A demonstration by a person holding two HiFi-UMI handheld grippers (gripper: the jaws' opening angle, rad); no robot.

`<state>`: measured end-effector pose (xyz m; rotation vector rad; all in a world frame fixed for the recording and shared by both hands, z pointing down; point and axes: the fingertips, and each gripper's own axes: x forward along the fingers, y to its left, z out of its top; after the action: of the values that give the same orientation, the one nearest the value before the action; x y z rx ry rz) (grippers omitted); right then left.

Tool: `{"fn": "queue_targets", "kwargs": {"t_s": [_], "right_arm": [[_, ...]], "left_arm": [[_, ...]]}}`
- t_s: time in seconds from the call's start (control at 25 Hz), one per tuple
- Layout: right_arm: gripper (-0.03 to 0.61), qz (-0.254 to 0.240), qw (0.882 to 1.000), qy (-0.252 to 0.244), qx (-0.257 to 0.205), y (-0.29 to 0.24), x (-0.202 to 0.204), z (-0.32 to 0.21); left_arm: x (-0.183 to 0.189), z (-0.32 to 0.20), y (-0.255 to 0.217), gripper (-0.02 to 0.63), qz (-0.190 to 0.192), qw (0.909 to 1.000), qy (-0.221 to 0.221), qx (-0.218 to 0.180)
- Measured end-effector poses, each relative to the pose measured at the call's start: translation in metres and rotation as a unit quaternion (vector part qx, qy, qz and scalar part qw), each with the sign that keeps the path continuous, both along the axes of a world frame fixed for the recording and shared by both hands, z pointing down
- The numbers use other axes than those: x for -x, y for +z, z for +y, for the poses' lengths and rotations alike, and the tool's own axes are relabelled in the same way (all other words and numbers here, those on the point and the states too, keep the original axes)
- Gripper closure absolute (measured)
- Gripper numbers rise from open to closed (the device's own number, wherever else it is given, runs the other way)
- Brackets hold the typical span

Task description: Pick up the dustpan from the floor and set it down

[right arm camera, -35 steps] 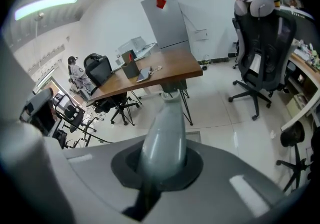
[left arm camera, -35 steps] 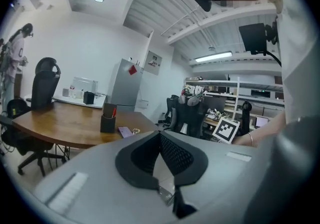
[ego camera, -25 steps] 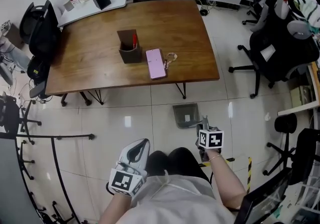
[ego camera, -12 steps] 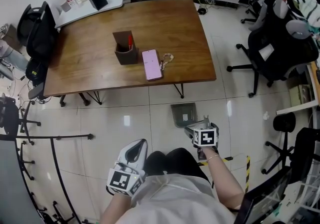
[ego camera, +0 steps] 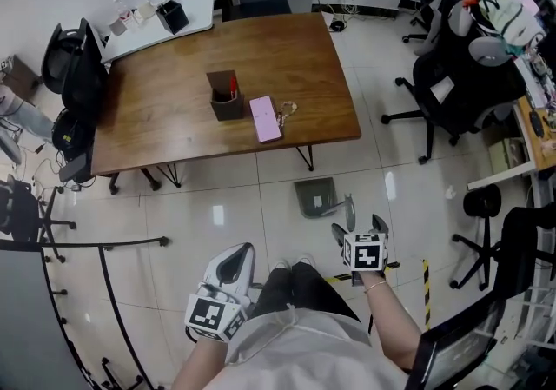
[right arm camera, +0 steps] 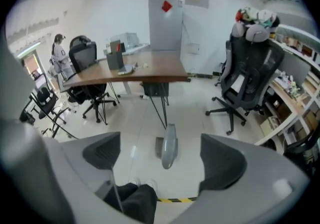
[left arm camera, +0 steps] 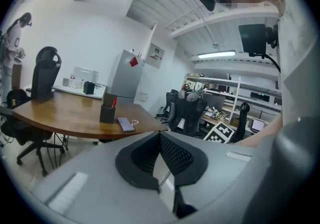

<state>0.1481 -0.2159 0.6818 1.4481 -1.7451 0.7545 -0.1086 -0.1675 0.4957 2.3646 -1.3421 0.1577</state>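
Note:
The grey dustpan [ego camera: 314, 197] sits on the white tile floor just in front of the wooden table's leg, its handle [ego camera: 349, 208] sticking up toward me. My right gripper [ego camera: 358, 225] hangs open above the handle, apart from it. The right gripper view looks down on the dustpan handle [right arm camera: 169, 144] in the wide gap of the right gripper [right arm camera: 162, 155], with no pad touching it. My left gripper [ego camera: 241, 251] is held near my left hip, its tips together. In the left gripper view the left gripper [left arm camera: 160, 135] is shut on nothing.
The wooden table [ego camera: 174, 110] carries a brown pen holder [ego camera: 226, 95] and a pink phone [ego camera: 265, 117]. Black office chairs [ego camera: 456, 89] crowd the right side, and a small stool [ego camera: 484, 204] stands nearer. Striped floor tape [ego camera: 426, 280] lies by my right foot. A black rail frame [ego camera: 100, 280] stands at left.
My right gripper was shut low at the dustpan handle; it has opened, let go and risen. The dustpan stays on the floor. Both hands and my head have come up.

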Motion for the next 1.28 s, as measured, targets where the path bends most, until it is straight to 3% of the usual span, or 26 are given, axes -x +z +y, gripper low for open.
{"fn": "queue_targets", "kwargs": {"t_s": [0.08,0.12,0.16,0.32,0.52,0.6,0.76,1.0,1.16,1.28], "right_arm": [[0.269,-0.013,0.998,0.012,-0.054,-0.044,0.001,0.010],[0.452,-0.027,0.997,0.015,-0.077,-0.064,0.004,0.016],[0.572,-0.047,0.994,0.016,-0.096,-0.080,0.008,0.023],[0.577,-0.131,0.981,-0.017,-0.145,-0.130,0.026,0.060],[0.577,-0.261,0.945,-0.037,-0.192,-0.189,0.032,0.110],[0.577,-0.286,0.935,-0.042,-0.206,-0.205,0.027,0.135],[0.577,-0.246,0.934,-0.096,-0.241,-0.223,0.018,0.190],[0.577,-0.187,0.921,-0.165,-0.301,-0.256,0.021,0.252],[0.577,-0.181,0.905,-0.186,-0.338,-0.284,0.025,0.271],[0.577,-0.177,0.900,-0.202,-0.343,-0.291,0.036,0.279]], "left_arm": [[0.001,0.011,-0.012,0.601,0.001,0.9999,0.011,-0.011],[0.003,0.017,-0.016,0.601,-0.001,0.9998,0.013,-0.017],[0.005,0.022,-0.019,0.601,-0.001,0.9996,0.012,-0.024],[0.004,0.055,-0.030,0.601,0.004,0.9988,0.004,-0.049],[-0.012,0.107,-0.054,0.601,0.008,0.9970,-0.009,-0.077],[-0.021,0.132,-0.061,0.601,0.001,0.9958,-0.018,-0.090],[-0.038,0.181,-0.068,0.602,-0.001,0.9944,-0.049,-0.093],[-0.059,0.228,-0.076,0.603,-0.013,0.9946,-0.059,-0.084],[-0.078,0.236,-0.096,0.601,-0.008,0.9945,-0.045,-0.093],[-0.080,0.241,-0.109,0.601,-0.005,0.9935,-0.045,-0.105]]}}
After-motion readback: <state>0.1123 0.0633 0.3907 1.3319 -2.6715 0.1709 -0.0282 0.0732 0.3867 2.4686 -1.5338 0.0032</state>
